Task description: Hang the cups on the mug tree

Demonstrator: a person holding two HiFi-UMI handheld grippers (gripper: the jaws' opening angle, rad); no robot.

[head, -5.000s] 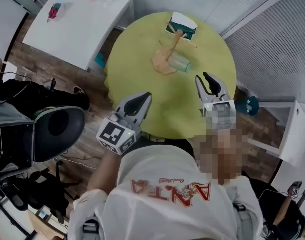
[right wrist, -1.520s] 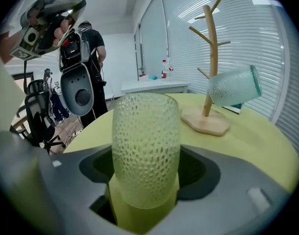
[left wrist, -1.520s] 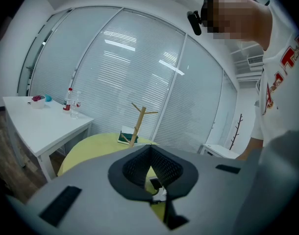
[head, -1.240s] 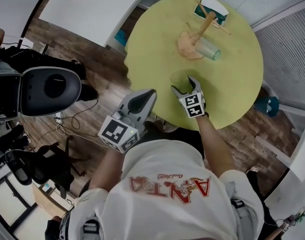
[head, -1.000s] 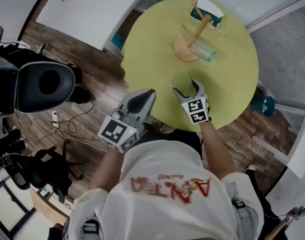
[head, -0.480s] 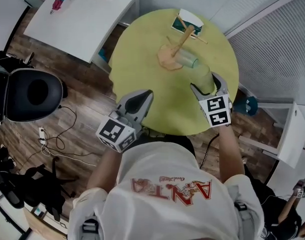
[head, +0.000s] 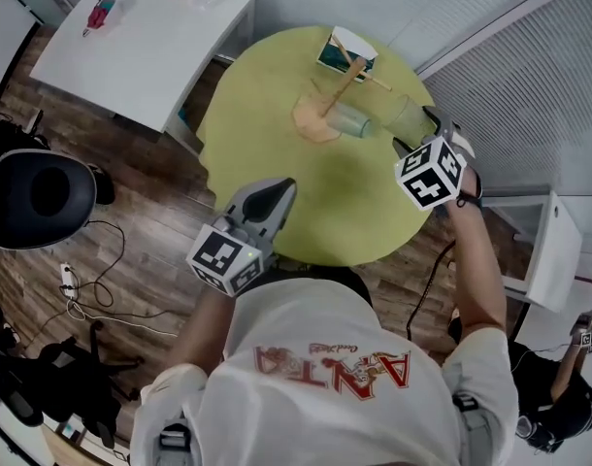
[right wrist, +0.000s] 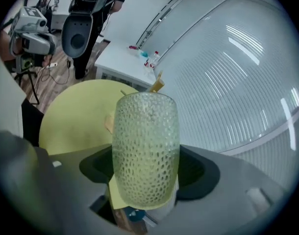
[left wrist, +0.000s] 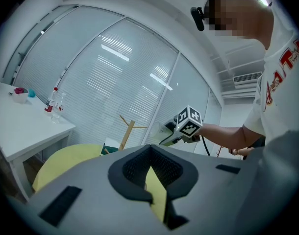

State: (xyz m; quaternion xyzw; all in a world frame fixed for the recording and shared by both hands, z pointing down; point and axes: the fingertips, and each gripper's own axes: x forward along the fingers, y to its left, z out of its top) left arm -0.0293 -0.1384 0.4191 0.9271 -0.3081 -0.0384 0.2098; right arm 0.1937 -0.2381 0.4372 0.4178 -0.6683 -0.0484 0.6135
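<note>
While the right hand-held gripper point(head: 420, 134) is pinching a dimpled, clear cup point(head: 407, 115) across its sides, it is holding that cup in the air over the right rim of the round yellow counter point(head: 277, 144), apart from the wooden mug tree point(head: 339, 78). A second cup point(head: 350, 120) is lying on its side just beside the tree's base. Nearer the person, the left hand-held gripper point(head: 277, 190) is hovering with its jaws pressed together, empty.

Head view looks steeply down; gripper views share its table point(head: 267, 153).
</note>
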